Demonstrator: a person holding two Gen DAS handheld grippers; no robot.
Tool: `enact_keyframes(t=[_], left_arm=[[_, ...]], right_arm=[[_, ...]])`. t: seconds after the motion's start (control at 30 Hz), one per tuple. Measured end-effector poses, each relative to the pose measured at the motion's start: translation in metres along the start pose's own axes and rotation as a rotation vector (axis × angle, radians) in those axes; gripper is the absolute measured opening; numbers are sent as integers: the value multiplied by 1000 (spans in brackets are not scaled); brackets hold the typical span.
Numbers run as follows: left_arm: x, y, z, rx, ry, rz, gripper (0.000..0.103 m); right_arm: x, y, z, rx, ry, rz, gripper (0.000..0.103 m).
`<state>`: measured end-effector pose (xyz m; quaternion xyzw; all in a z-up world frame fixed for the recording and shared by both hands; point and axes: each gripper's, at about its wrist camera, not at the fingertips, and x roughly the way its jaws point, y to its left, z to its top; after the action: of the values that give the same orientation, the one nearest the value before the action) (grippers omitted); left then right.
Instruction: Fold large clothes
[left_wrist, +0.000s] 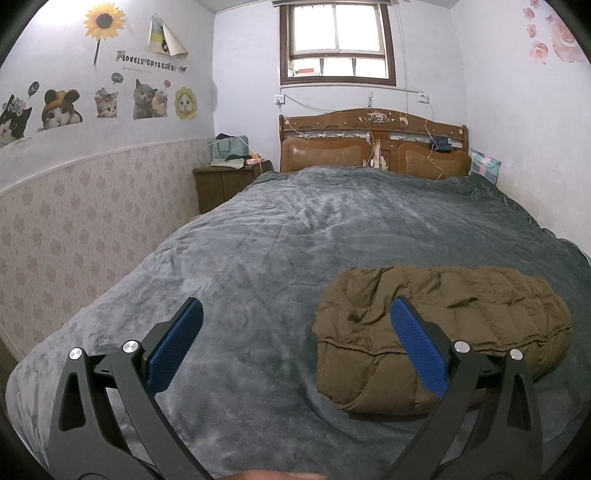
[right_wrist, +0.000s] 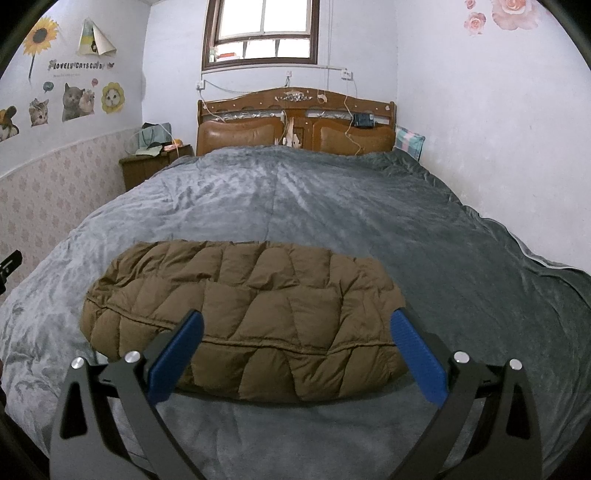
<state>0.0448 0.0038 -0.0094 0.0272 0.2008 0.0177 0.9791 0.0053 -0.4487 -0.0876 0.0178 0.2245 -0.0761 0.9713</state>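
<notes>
A brown quilted down jacket (left_wrist: 461, 317) lies folded into a compact bundle on the grey blanket of the bed (left_wrist: 295, 229). In the left wrist view it sits at the lower right. My left gripper (left_wrist: 295, 314) is open and empty, above the blanket just left of the jacket, its right finger in front of the jacket's left part. In the right wrist view the jacket (right_wrist: 251, 302) lies straight ahead. My right gripper (right_wrist: 295, 325) is open and empty, held over the jacket's near edge. A bit of the left gripper (right_wrist: 9, 264) shows at the far left.
The bed's wooden headboard (left_wrist: 373, 144) stands at the far end under a window (left_wrist: 336, 40). A wooden nightstand (left_wrist: 225, 181) with bags stands at the back left. Walls run close along both sides of the bed. A checked pillow (left_wrist: 485, 164) leans at the back right.
</notes>
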Motion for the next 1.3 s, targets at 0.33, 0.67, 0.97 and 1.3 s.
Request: enact_keyframes(t=[0.33, 0.67, 0.97, 1.3], left_arm=[[1, 0, 0, 1, 3, 1, 100], [0, 1, -1, -1, 5, 2, 100], [0, 1, -1, -2, 8, 2, 100], [0, 0, -2, -3, 7, 1, 100]], right_arm=[[0, -1, -1, 0, 0, 0, 101], [0, -1, 0, -1, 0, 0, 101], [1, -1, 0, -2, 1, 0, 101], [1, -1, 0, -2, 1, 0, 101]])
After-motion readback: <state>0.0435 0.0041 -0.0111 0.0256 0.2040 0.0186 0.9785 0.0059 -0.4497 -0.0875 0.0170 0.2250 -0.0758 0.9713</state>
